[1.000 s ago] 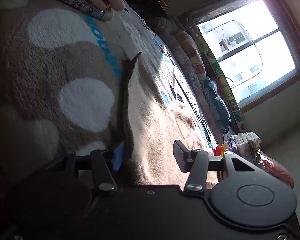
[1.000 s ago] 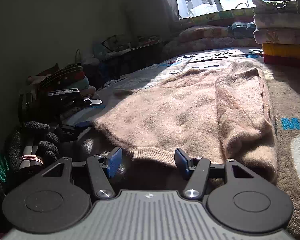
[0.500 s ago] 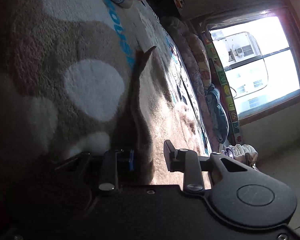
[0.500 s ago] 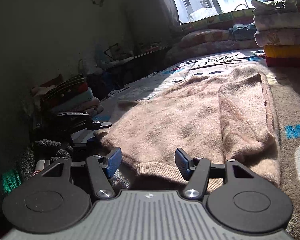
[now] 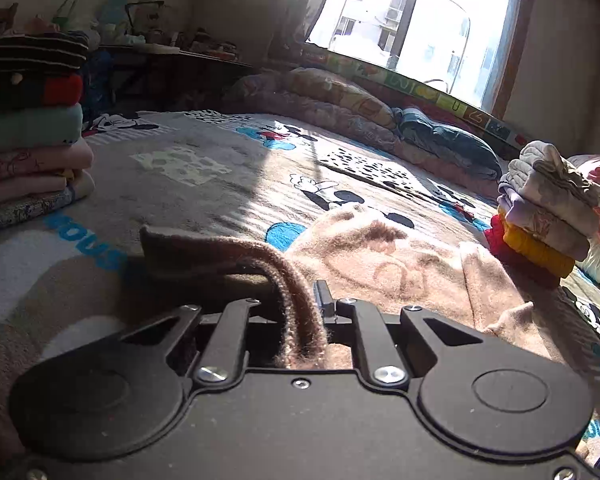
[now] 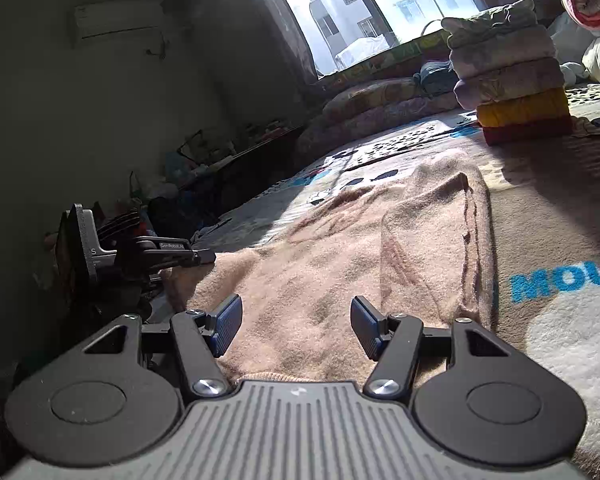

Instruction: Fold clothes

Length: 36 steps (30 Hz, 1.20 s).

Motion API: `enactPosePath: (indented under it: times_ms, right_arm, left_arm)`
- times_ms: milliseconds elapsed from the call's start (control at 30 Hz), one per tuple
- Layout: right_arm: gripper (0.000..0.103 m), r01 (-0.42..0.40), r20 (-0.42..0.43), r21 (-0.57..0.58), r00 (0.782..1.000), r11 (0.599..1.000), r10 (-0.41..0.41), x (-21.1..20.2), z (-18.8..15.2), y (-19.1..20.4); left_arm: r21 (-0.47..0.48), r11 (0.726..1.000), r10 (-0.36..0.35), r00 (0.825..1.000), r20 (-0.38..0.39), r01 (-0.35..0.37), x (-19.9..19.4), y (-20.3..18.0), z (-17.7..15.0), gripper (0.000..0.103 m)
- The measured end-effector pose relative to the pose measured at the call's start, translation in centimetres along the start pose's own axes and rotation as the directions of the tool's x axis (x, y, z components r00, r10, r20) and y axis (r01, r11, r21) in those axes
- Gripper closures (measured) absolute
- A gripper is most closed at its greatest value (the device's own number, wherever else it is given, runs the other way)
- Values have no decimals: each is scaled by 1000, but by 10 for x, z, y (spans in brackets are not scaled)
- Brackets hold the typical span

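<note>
Pinching the ribbed hem of the tan sweater [image 5: 380,276], the left gripper [image 5: 300,320] has its jaws closed on a raised fold of the knit, which runs back between its fingers toward the camera. Seen from the right wrist, the right gripper [image 6: 296,320] hovers low over the sweater's near hem with its blue-padded jaws spread apart and nothing between them; whether the pads touch the cloth I cannot tell. The sweater lies spread on a cartoon-print blanket [image 6: 560,320], near edge at the grippers, body stretching away toward the window [image 5: 412,20], with one sleeve folded in along its right side. Left of the sweater, close to its lifted corner, the left gripper shows as a dark tool in the right wrist view. Farther left of the sweater stands a stack of folded clothes [image 5: 28,128], striped dark on top, teal and pink below. Beyond the sweater's far right corner sits a second folded pile [image 6: 512,80], red and yellow at the base, pale pieces above. Behind the sweater, rolled bedding [image 5: 340,100] lies along the sill under the window.
</note>
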State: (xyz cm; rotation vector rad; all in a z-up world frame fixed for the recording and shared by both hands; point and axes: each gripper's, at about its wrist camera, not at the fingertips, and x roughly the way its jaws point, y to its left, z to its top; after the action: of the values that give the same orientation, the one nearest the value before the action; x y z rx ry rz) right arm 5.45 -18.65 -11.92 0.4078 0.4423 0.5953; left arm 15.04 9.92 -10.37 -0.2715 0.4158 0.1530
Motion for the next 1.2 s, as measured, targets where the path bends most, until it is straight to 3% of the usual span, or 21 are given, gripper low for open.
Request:
enactPosePath:
  times_ms: [200,367,467,700,867,1000,1133,1200]
  right_arm:
    - [42,17,55,119,998,993,-24,-18,13,-28]
    - [41,30,80,197,996,980,-46,-28,17,-47]
    - [40,35,84,229,995,973,-56,-30,17,-56]
    - [40,45,85,259,994,965,-69,-36,16,-64]
    - [40,52,82,275,994,960,-78,-36,15,-69]
    - [39,54,73,287,994,956,-78,-33,13,-71]
    - [39,61,59,285,995,957,-81,-29,11,-70]
    - [39,63,56,286,995,956,-82,-27,10,-70]
  left_arm:
    - [249,968,-43,999,13,38,1,-63,-5,93]
    - [462,883,-94,996,4,82,-2,-107,-28,94]
    - [527,842,-127,992,-10,113,-5,-124,-40,94]
    - [612,767,-208,977,-48,193,-15,-148,-59,95]
    - [680,693,-257,963,-77,240,-23,-156,-77,96]
    - [682,677,-271,955,-122,279,-19,-156,-86,96]
    - [703,638,-296,943,-151,313,-27,-153,-92,98]
    - [695,642,-315,938,-146,324,-35,-148,-91,99]
